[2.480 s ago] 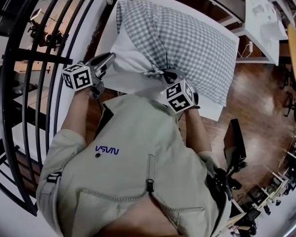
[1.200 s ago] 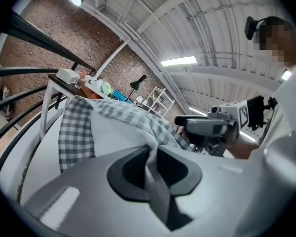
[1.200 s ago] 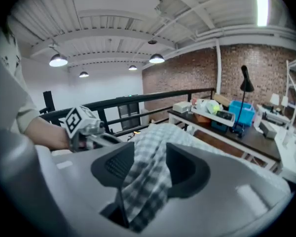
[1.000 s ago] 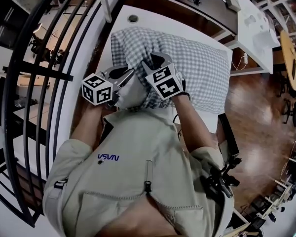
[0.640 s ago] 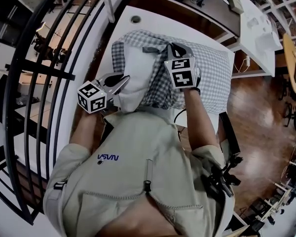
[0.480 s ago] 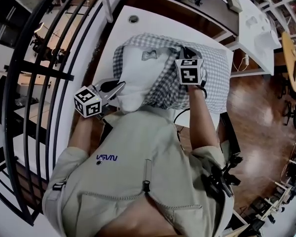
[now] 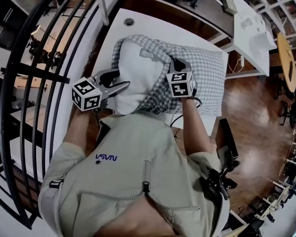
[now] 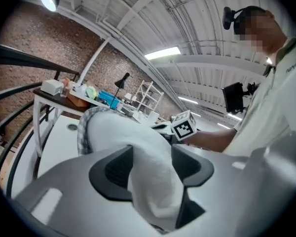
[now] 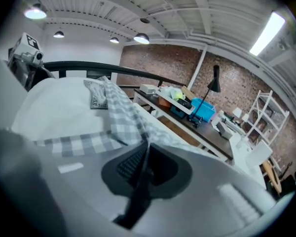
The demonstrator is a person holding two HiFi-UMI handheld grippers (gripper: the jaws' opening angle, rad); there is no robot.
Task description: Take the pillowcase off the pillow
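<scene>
A white pillow (image 7: 133, 78) lies on a white table (image 7: 113, 33), its near half bare. The grey checked pillowcase (image 7: 207, 78) still covers the far half. My left gripper (image 7: 122, 83) is at the pillow's near left corner. Its jaws have just been opening, and in the left gripper view they (image 8: 150, 167) stand wide with the white corner (image 8: 133, 142) lying between them. My right gripper (image 7: 173, 63) is on the bunched edge of the pillowcase. In the right gripper view it (image 9: 144, 154) is shut on the checked cloth (image 9: 123, 117), beside the bare pillow (image 9: 59, 107).
A black railing (image 7: 39, 83) runs along the table's left side. The table has a round cable hole (image 7: 129, 21) at its far edge. A second white table (image 7: 251, 23) stands at the back right, over a wooden floor (image 7: 246, 112). A small label (image 7: 147, 55) is sewn on the pillow.
The right gripper went further along the pillow, shut on the pillowcase edge and drew it back, baring more white pillow. The left jaws have spread apart round the pillow corner.
</scene>
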